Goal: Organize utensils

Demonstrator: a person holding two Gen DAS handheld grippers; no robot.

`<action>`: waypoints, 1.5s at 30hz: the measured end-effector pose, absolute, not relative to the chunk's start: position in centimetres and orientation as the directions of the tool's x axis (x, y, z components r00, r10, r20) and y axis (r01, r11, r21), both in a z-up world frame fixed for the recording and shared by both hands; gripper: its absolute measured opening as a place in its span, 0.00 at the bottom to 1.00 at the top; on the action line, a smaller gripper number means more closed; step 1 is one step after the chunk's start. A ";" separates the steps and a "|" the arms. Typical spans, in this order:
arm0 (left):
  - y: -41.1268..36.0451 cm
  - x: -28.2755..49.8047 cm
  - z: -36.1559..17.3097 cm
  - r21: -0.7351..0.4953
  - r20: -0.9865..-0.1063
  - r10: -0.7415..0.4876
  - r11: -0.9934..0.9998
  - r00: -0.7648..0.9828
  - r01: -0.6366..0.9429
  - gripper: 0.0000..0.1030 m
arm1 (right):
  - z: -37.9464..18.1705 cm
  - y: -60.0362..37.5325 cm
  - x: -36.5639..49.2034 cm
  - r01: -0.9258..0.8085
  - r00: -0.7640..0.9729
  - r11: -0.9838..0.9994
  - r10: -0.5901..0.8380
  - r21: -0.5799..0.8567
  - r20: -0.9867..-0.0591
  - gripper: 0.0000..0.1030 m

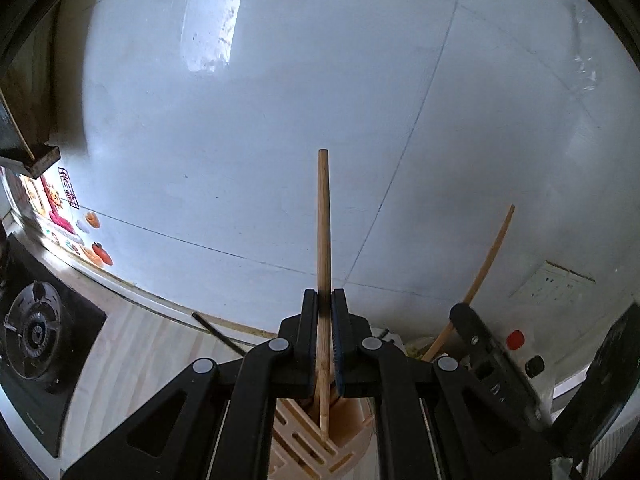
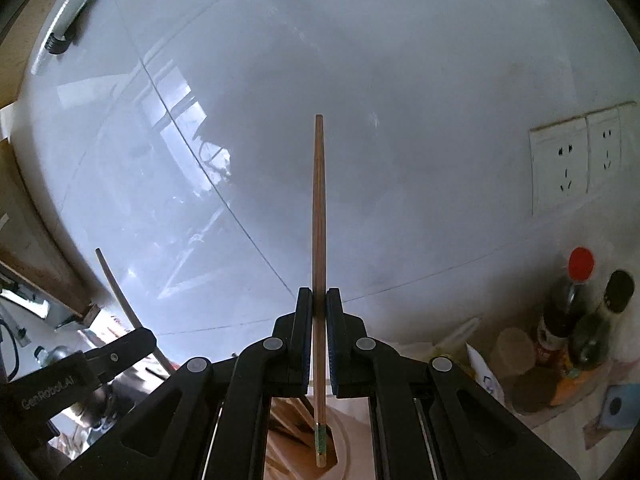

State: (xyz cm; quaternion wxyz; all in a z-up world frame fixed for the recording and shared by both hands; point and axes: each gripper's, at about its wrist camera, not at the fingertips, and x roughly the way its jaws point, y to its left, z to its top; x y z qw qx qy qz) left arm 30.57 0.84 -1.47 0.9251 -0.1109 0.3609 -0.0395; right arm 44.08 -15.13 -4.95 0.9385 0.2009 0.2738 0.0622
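My left gripper (image 1: 324,294) is shut on a pale wooden chopstick (image 1: 323,216) that sticks up past the fingertips toward the white wall. Below the jaws its lower end hangs over a tan slotted utensil holder (image 1: 308,446). My right gripper (image 2: 319,292) is shut on a darker brown chopstick (image 2: 319,200) with a green band near its lower end, above the same wooden holder (image 2: 288,420). In the left wrist view the right gripper (image 1: 472,320) with its chopstick (image 1: 490,258) shows at the right. At the left of the right wrist view the other gripper (image 2: 120,344) appears.
A gas hob (image 1: 36,332) lies at the left on the light wooden counter (image 1: 148,344). Sauce bottles (image 2: 568,304) and a cup (image 2: 514,350) stand at the right under wall sockets (image 2: 560,166). A white tiled wall (image 1: 280,120) fills the background.
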 end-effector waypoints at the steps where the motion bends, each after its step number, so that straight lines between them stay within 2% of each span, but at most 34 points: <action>1: 0.9 30.8 -1.7 -0.243 -0.661 -0.159 0.970 0.733 -0.009 0.04 | -5.4 -14.9 44.2 -0.003 0.844 0.912 0.223 0.411 -0.488 0.07; 10: 0.3 31.7 -2.2 -0.256 -0.666 -0.190 0.967 0.721 0.018 0.04 | -7.8 -14.9 44.1 0.006 0.838 0.908 0.224 0.419 -0.498 0.07; 19: -0.1 30.9 -2.9 -0.257 -0.708 -0.229 0.965 0.669 0.058 0.06 | -8.7 -14.5 44.0 -0.036 0.810 0.920 0.256 0.391 -0.527 0.07; 21: 0.1 30.1 -2.3 -0.252 -0.706 -0.232 0.965 0.669 0.069 0.10 | -9.0 -14.3 43.9 -0.063 0.780 0.917 0.291 0.394 -0.553 0.07; 22: 0.1 29.4 -1.8 -0.220 -0.700 -0.209 0.973 0.683 0.073 0.16 | -9.0 -14.4 43.7 -0.076 0.770 0.916 0.305 0.394 -0.561 0.08; 24: 0.5 27.9 -0.6 -0.181 -0.672 -0.174 0.981 0.720 0.068 0.38 | -8.7 -14.5 43.2 -0.103 0.754 0.914 0.329 0.394 -0.568 0.09; 25: 0.8 27.4 -0.3 -0.169 -0.664 -0.160 0.984 0.730 0.061 0.62 | -8.4 -14.6 42.7 -0.107 0.753 0.919 0.325 0.380 -0.572 0.16; 26: 1.3 26.7 0.2 -0.164 -0.654 -0.141 0.985 0.743 0.043 0.74 | -8.2 -14.8 42.2 -0.107 0.754 0.922 0.319 0.372 -0.575 0.27; 29: 2.8 25.2 0.5 -0.148 -0.648 -0.092 0.989 0.756 -0.007 0.78 | -7.4 -15.6 40.7 -0.089 0.749 0.938 0.285 0.336 -0.598 0.44; 30: 3.1 24.7 0.4 -0.132 -0.651 -0.070 0.991 0.756 -0.022 0.80 | -7.4 -15.9 40.5 -0.079 0.749 0.944 0.267 0.319 -0.606 0.46; 32: 3.4 23.8 -0.3 -0.078 -0.657 -0.011 0.996 0.754 -0.054 1.00 | -7.1 -15.7 39.2 -0.062 0.745 0.964 0.217 0.258 -0.631 0.59; 33: 3.6 23.4 -0.9 -0.048 -0.662 0.019 0.997 0.750 -0.068 1.00 | -7.0 -15.4 38.7 -0.059 0.741 0.970 0.201 0.236 -0.640 0.64; 35: 3.7 22.8 -2.2 -0.004 -0.681 0.064 0.996 0.729 -0.090 1.00 | -7.2 -14.9 38.0 -0.057 0.733 0.982 0.163 0.180 -0.660 0.82; 37: 3.5 22.5 -3.7 0.034 -0.707 0.100 0.994 0.700 -0.107 1.00 | -7.3 -14.1 37.2 -0.058 0.729 0.991 0.123 0.119 -0.673 0.93; 38: 3.4 22.3 -4.1 0.042 -0.711 0.108 0.993 0.695 -0.111 1.00 | -7.4 -13.8 36.9 -0.065 0.726 0.993 0.113 0.095 -0.678 0.96; 45: 3.2 21.1 -5.6 0.058 -0.726 0.145 0.987 0.672 -0.150 1.00 | -7.5 -12.8 35.9 -0.067 0.714 0.998 0.043 -0.006 -0.699 0.99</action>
